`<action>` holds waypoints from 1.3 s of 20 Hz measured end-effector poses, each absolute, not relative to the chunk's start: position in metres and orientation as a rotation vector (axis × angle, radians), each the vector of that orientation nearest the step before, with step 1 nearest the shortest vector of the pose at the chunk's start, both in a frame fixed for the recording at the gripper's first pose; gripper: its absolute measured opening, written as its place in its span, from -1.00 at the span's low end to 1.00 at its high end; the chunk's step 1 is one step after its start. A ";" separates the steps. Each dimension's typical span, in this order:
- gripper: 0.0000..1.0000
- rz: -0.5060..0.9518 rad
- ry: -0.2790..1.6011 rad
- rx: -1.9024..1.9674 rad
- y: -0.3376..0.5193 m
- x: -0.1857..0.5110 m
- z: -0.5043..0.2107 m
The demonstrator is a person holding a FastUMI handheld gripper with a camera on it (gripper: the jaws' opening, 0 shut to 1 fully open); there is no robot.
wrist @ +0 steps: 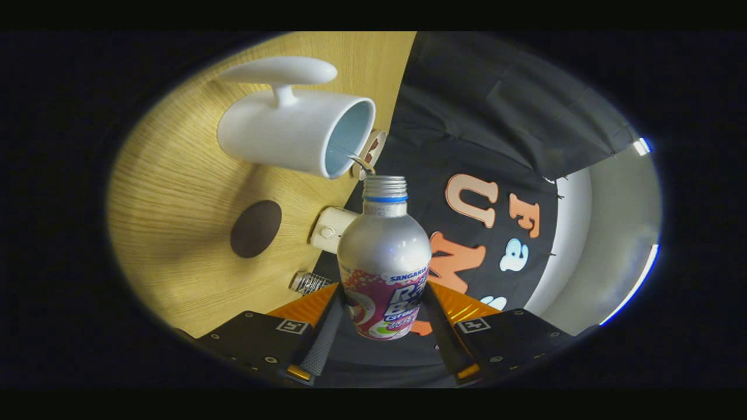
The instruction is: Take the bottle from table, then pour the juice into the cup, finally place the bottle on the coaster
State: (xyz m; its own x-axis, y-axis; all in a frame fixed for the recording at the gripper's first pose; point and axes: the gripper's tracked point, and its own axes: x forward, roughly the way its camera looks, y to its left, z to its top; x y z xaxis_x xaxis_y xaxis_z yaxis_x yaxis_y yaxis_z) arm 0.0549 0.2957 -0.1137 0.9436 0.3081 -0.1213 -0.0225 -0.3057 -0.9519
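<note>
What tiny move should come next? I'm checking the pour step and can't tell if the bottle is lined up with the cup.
Probably ease the bottle a touch further toward the cup, so its neck sits over the rim. The gripper is shut on the bottle, whose open mouth is level with the cup's rim, just beside the opening. The coaster lies on the table, waiting for later.

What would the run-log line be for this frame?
phase: pouring | gripper: shut on bottle | bottle mouth at cup rim | coaster: bare

dim, warm light; fisheye-bent edges; soft focus
</note>
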 end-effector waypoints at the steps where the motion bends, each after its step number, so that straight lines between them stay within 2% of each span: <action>1: 0.53 0.335 -0.215 -1.868 0.298 0.055 -0.114; 26: 0.53 0.338 -0.266 -1.899 0.307 0.055 -0.106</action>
